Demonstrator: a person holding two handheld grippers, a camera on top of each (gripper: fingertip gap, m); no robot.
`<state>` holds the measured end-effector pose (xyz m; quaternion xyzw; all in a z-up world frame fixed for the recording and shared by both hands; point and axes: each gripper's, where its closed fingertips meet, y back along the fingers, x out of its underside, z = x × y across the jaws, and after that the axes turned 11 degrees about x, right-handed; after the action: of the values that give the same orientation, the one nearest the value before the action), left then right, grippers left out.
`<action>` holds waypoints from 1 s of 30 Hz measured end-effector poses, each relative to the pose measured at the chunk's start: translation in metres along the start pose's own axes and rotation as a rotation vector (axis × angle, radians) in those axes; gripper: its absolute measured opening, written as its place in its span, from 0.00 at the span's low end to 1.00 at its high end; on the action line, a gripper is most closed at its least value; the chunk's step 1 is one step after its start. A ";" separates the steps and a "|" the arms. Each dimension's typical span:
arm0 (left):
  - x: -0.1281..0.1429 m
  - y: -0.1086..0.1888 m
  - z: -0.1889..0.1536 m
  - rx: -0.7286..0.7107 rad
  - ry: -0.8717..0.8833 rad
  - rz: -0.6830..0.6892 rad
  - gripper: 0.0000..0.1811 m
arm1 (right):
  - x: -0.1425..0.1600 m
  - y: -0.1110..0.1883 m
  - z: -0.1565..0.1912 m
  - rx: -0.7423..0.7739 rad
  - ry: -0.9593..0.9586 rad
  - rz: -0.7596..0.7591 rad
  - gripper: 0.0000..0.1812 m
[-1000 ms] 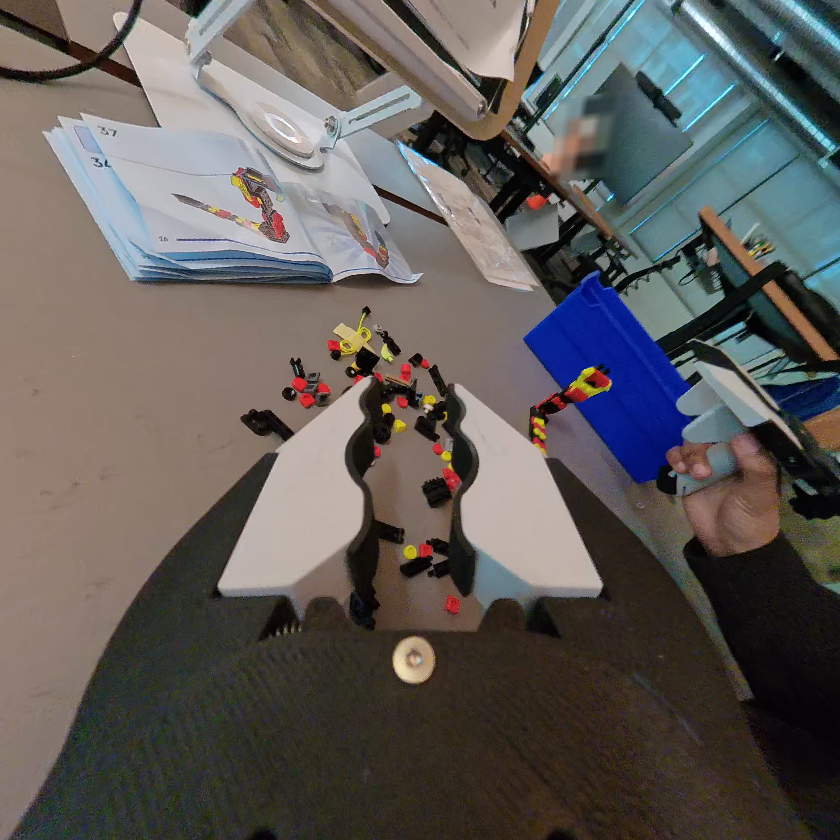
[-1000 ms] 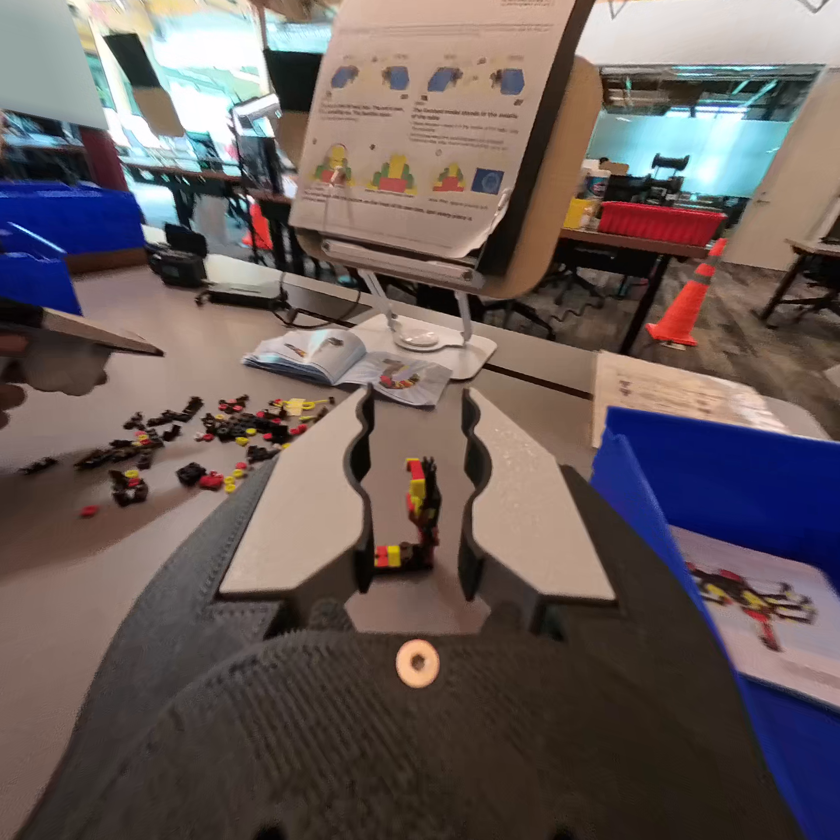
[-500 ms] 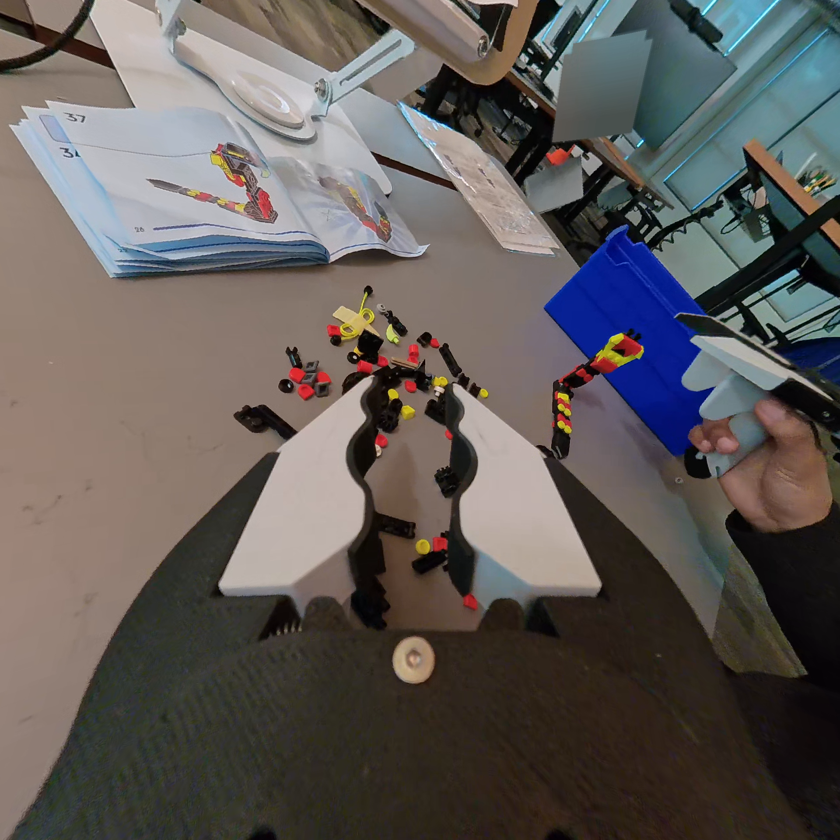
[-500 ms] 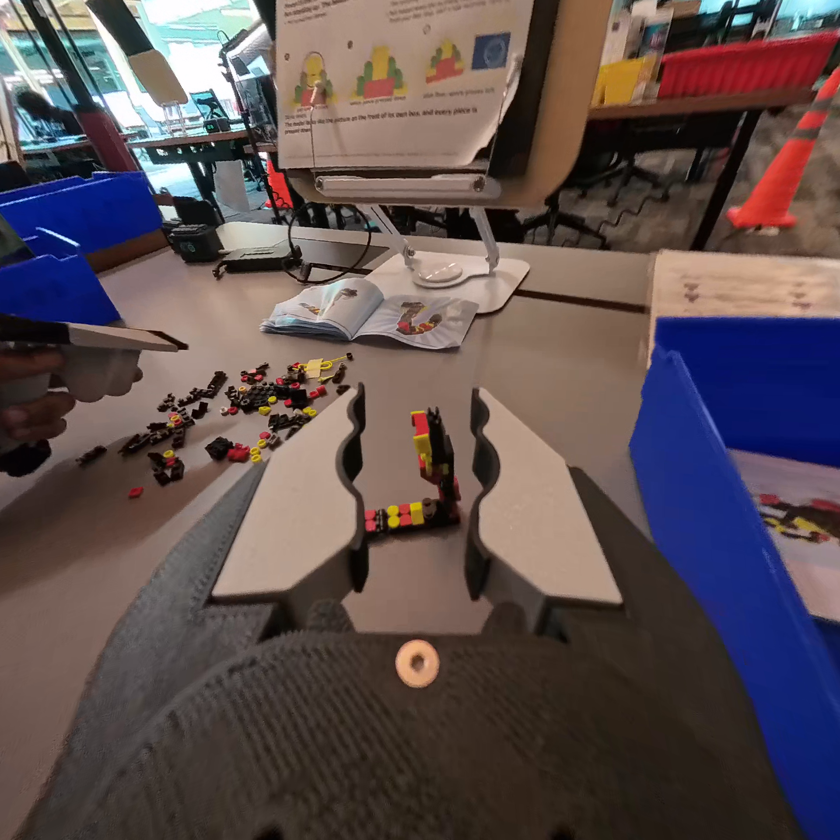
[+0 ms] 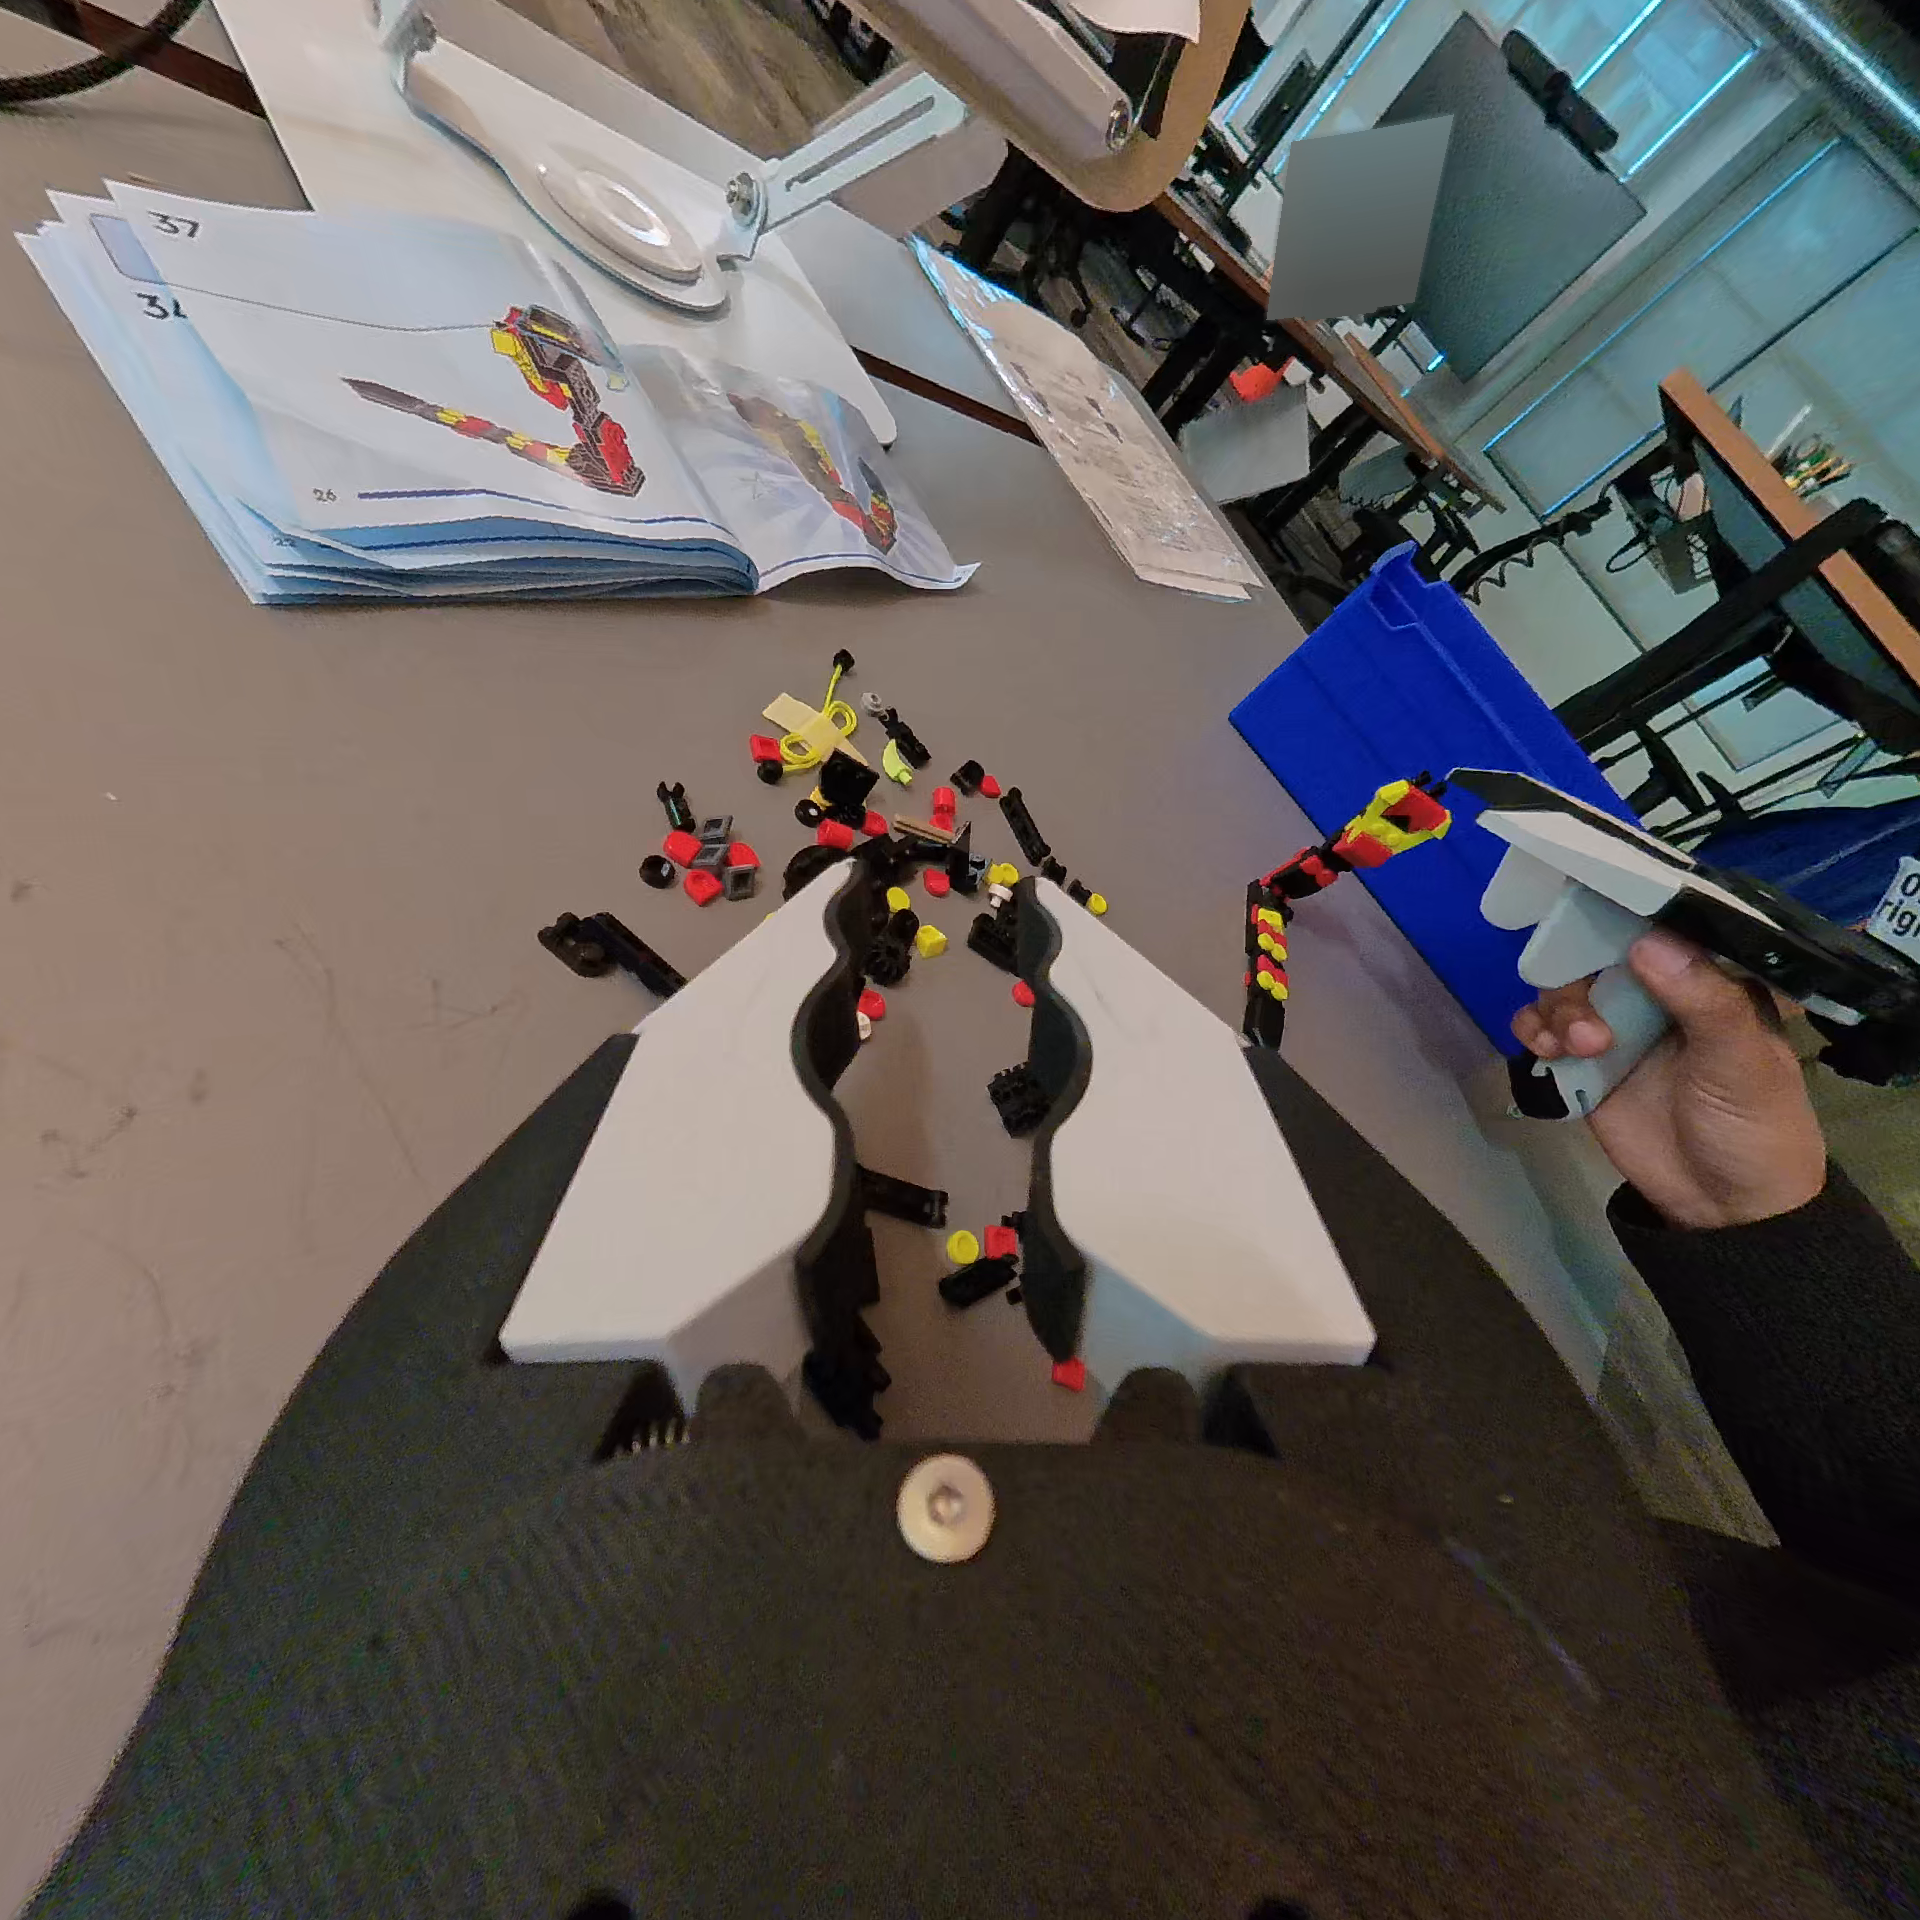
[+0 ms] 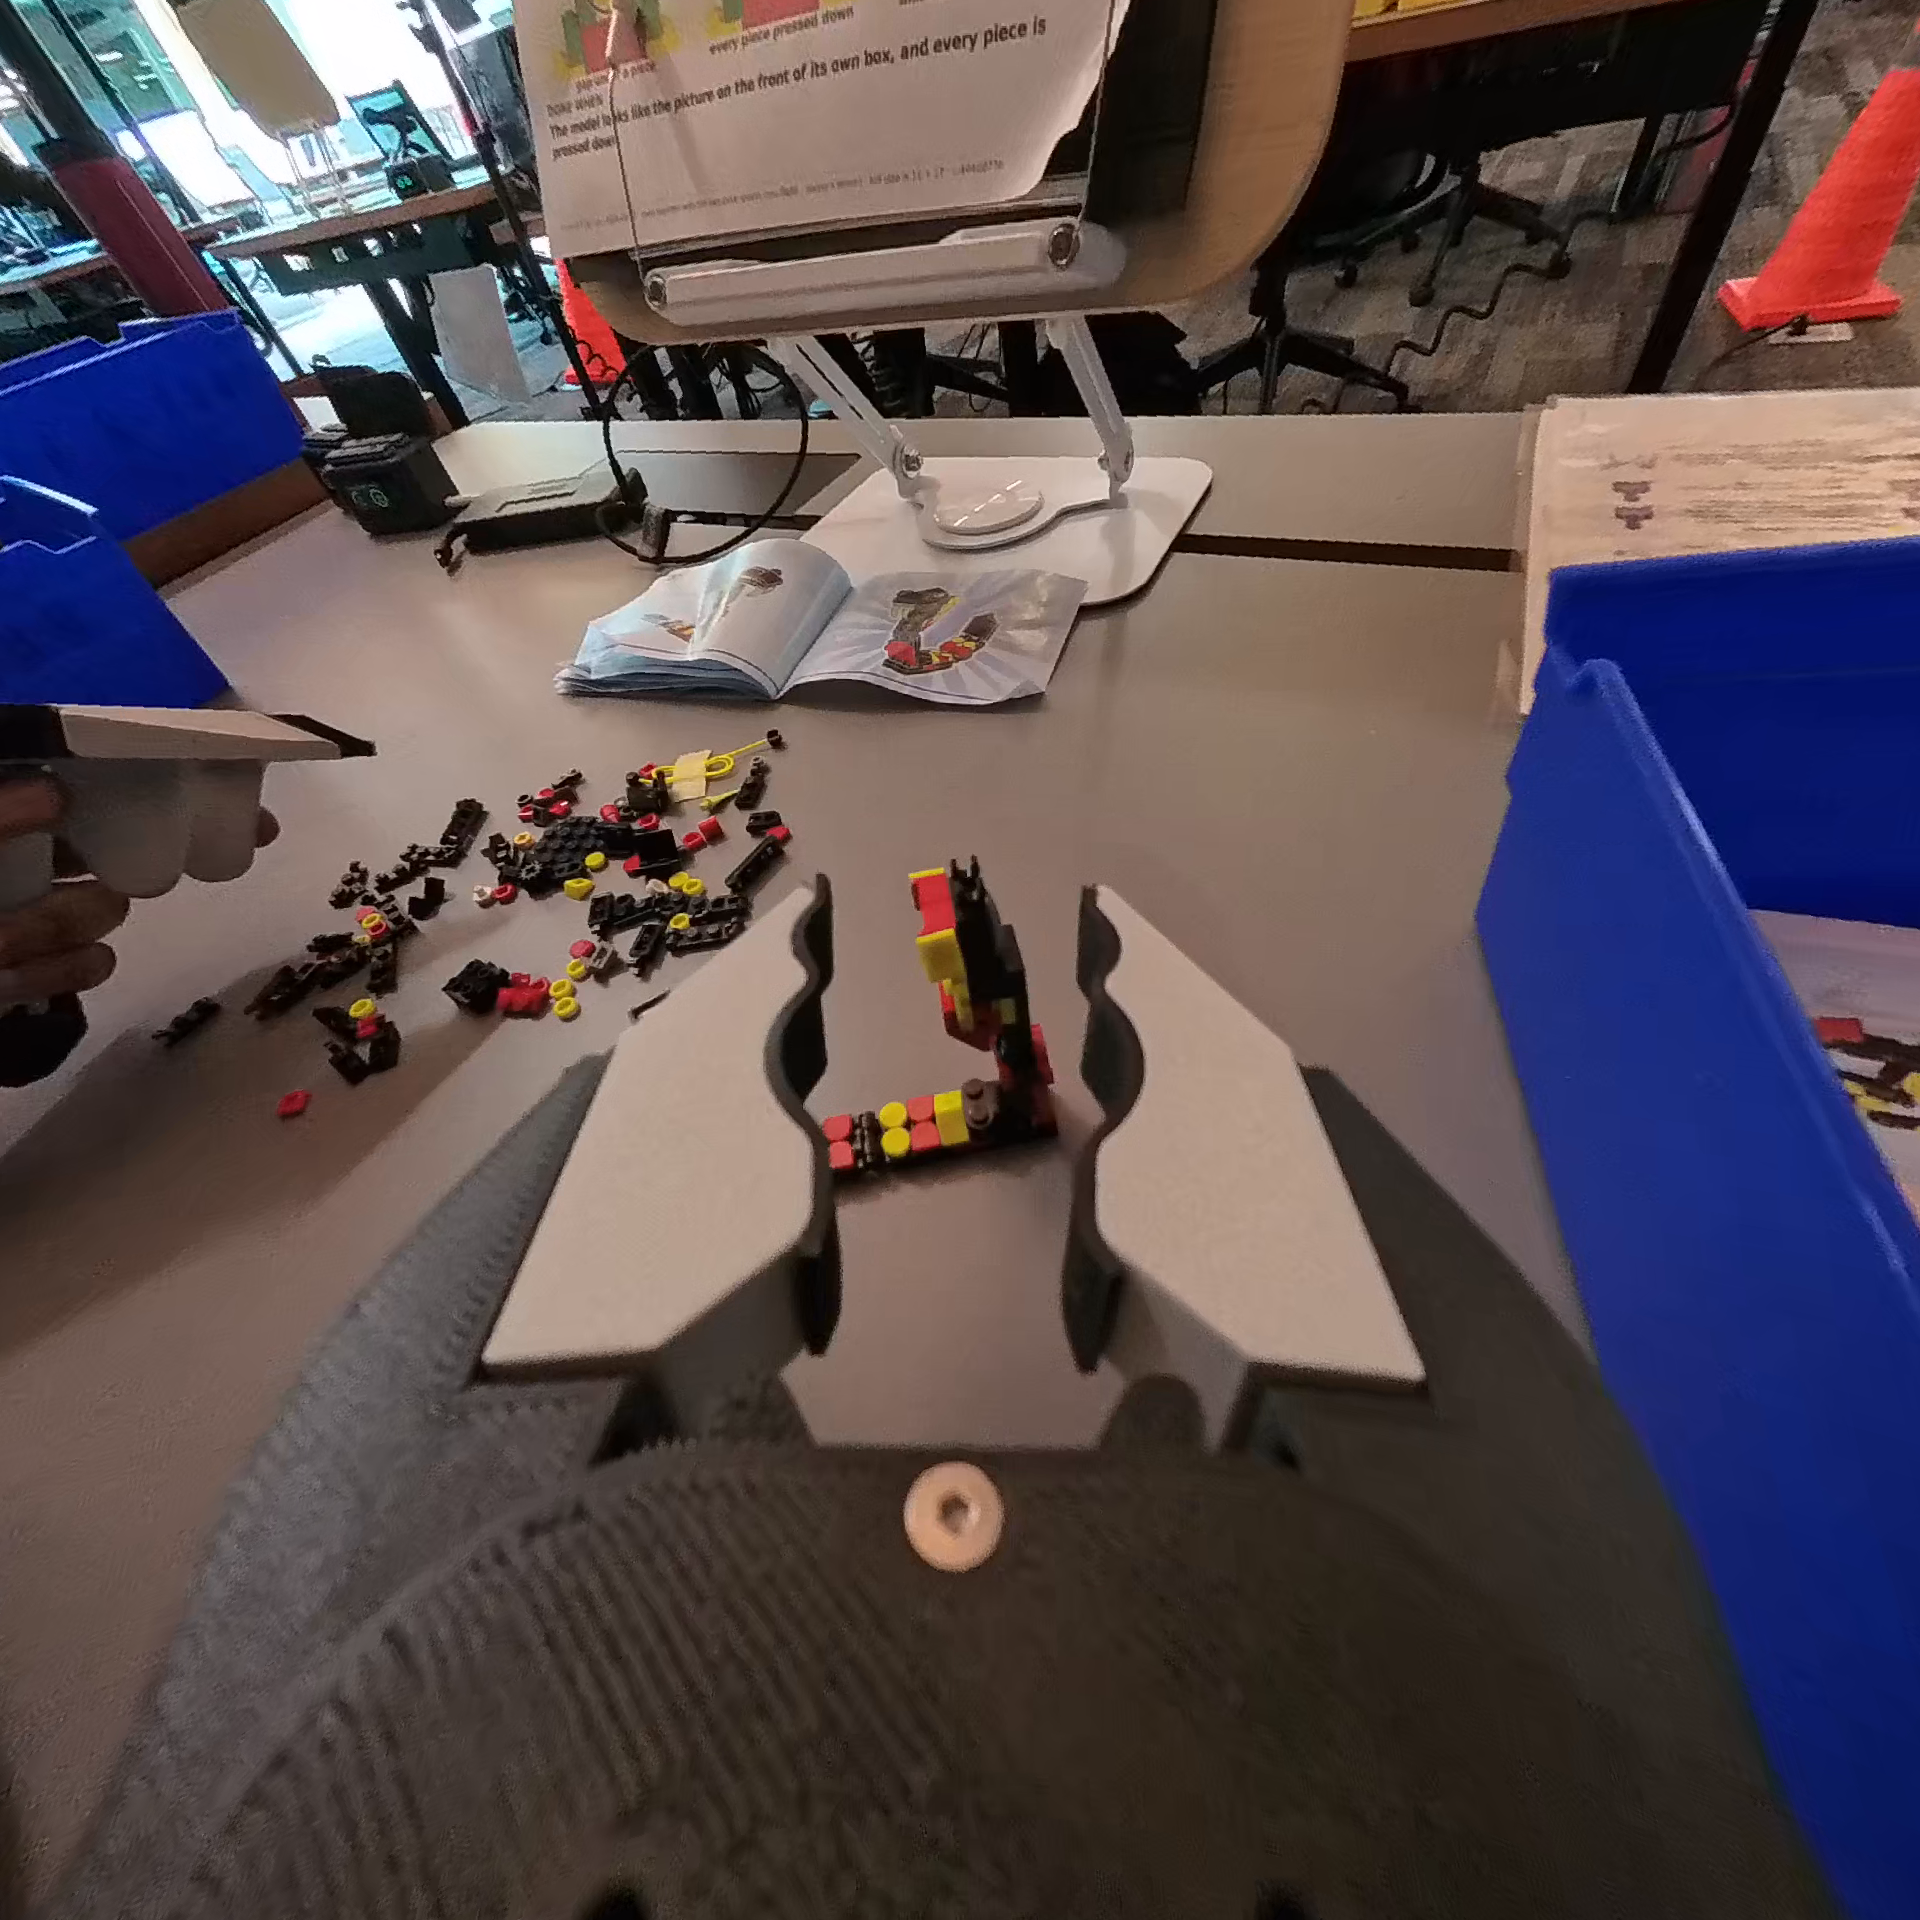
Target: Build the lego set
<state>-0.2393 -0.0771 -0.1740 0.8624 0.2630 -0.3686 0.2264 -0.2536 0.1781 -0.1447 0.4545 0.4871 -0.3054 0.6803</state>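
A partly built red, yellow and black snake-like model (image 6: 966, 1029) stands on the grey table (image 6: 1299, 831), with a flat tail and a raised neck. My right gripper (image 6: 954, 896) is open, with a finger on each side of the model and a gap to both. In the left wrist view the model (image 5: 1309, 894) stands in front of the blue bin, and the hand-held right gripper (image 5: 1621, 883) is just right of it. My left gripper (image 5: 935, 883) is open and empty, low over the loose pieces (image 5: 873, 821). The loose pieces (image 6: 582, 894) also show in the right wrist view.
An open instruction booklet (image 5: 499, 447) lies behind the pieces, also in the right wrist view (image 6: 831, 634). A white document stand base (image 6: 1049, 509) is behind it. A blue bin (image 6: 1704, 1039) stands close on the right, and more blue bins (image 6: 125, 416) at far left. Tip to tip, the grippers are about 25 cm apart.
My right gripper has tilted down and moved closer, so the model now sits deeper between its open fingers. My left gripper has shifted slightly over the pieces and stays open.
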 end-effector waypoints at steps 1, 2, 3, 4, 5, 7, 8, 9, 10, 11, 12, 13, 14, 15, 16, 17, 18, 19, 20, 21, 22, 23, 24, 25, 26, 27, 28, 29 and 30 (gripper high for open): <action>0.000 0.000 0.000 -0.002 -0.001 0.001 0.14 | 0.000 0.000 0.000 0.000 -0.003 0.002 0.25; 0.000 0.000 0.001 -0.004 -0.002 0.002 0.14 | 0.001 -0.001 -0.001 -0.001 -0.008 0.004 0.25; 0.000 0.000 0.001 -0.006 -0.004 0.004 0.14 | 0.001 -0.001 0.000 -0.004 -0.012 0.007 0.25; 0.001 0.000 0.001 -0.007 -0.004 0.005 0.14 | 0.002 -0.002 0.000 -0.006 -0.016 0.009 0.25; 0.001 0.000 0.002 -0.006 -0.003 0.006 0.14 | 0.002 -0.002 0.000 -0.007 -0.019 0.011 0.25; 0.002 -0.001 0.002 -0.005 0.001 0.007 0.14 | 0.002 -0.002 -0.001 -0.009 -0.024 0.013 0.26; 0.002 -0.001 0.002 -0.004 0.003 0.007 0.14 | 0.002 -0.002 -0.001 -0.009 -0.026 0.013 0.26; 0.002 -0.001 0.002 -0.004 0.004 0.007 0.14 | 0.002 -0.002 -0.001 -0.009 -0.027 0.012 0.26; 0.002 -0.001 0.002 -0.004 0.004 0.007 0.14 | 0.002 -0.002 -0.001 -0.009 -0.027 0.013 0.26; 0.002 -0.001 0.002 -0.004 0.003 0.007 0.14 | 0.002 -0.001 -0.001 -0.009 -0.028 0.013 0.26; 0.001 -0.001 0.001 -0.004 0.001 0.007 0.14 | 0.003 -0.002 -0.001 -0.010 -0.030 0.014 0.26; 0.001 0.000 0.001 -0.004 -0.001 0.007 0.14 | 0.003 -0.002 0.000 -0.012 -0.031 0.015 0.26; 0.001 0.000 0.001 -0.004 -0.002 0.007 0.14 | 0.003 -0.002 0.000 -0.013 -0.033 0.015 0.26; 0.001 0.000 0.001 -0.003 -0.002 0.007 0.14 | 0.003 -0.001 0.000 -0.014 -0.033 0.016 0.26; 0.001 0.000 0.000 -0.003 -0.003 0.007 0.14 | 0.003 -0.001 0.000 -0.015 -0.033 0.016 0.26; 0.001 0.000 0.000 -0.003 -0.003 0.007 0.14 | 0.003 -0.001 0.000 -0.015 -0.034 0.016 0.26; 0.001 0.000 0.000 -0.003 -0.003 0.007 0.14 | 0.003 -0.001 0.000 -0.015 -0.034 0.015 0.26; 0.001 0.000 0.000 -0.003 -0.003 0.007 0.14 | 0.003 -0.001 0.000 -0.014 -0.035 0.014 0.26; 0.001 0.000 0.000 -0.002 -0.003 0.007 0.14 | 0.003 -0.001 0.000 -0.014 -0.036 0.013 0.26; 0.001 0.000 0.000 -0.002 -0.003 0.007 0.14 | 0.003 -0.001 0.000 -0.014 -0.037 0.013 0.26; 0.001 0.000 -0.001 -0.002 -0.004 0.007 0.14 | 0.003 -0.001 0.000 -0.015 -0.039 0.014 0.26; 0.001 0.000 -0.001 -0.002 -0.005 0.006 0.14 | 0.003 -0.001 0.000 -0.016 -0.042 0.014 0.26; 0.001 0.000 -0.001 -0.001 -0.004 0.006 0.14 | 0.003 -0.001 0.000 -0.016 -0.044 0.014 0.26; 0.000 0.000 -0.001 -0.001 -0.003 0.006 0.14 | 0.003 -0.001 0.000 -0.016 -0.045 0.014 0.26; 0.001 0.000 -0.001 0.000 -0.002 0.006 0.14 | 0.003 -0.001 0.000 -0.016 -0.047 0.014 0.26; 0.001 0.000 -0.001 0.000 -0.002 0.006 0.14 | 0.003 -0.001 0.000 -0.016 -0.049 0.014 0.27; 0.001 0.000 -0.001 0.000 -0.002 0.006 0.14 | 0.002 -0.001 -0.001 -0.017 -0.052 0.013 0.27; 0.001 0.000 -0.001 0.000 -0.001 0.007 0.14 | 0.002 -0.001 -0.001 -0.018 -0.054 0.012 0.27; 0.001 0.000 -0.001 -0.001 -0.002 0.006 0.14 | 0.002 -0.001 -0.001 -0.019 -0.056 0.012 0.27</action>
<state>-0.2388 -0.0764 -0.1741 0.8628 0.2602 -0.3685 0.2281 -0.2539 0.1783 -0.1471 0.4423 0.4678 -0.3094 0.6998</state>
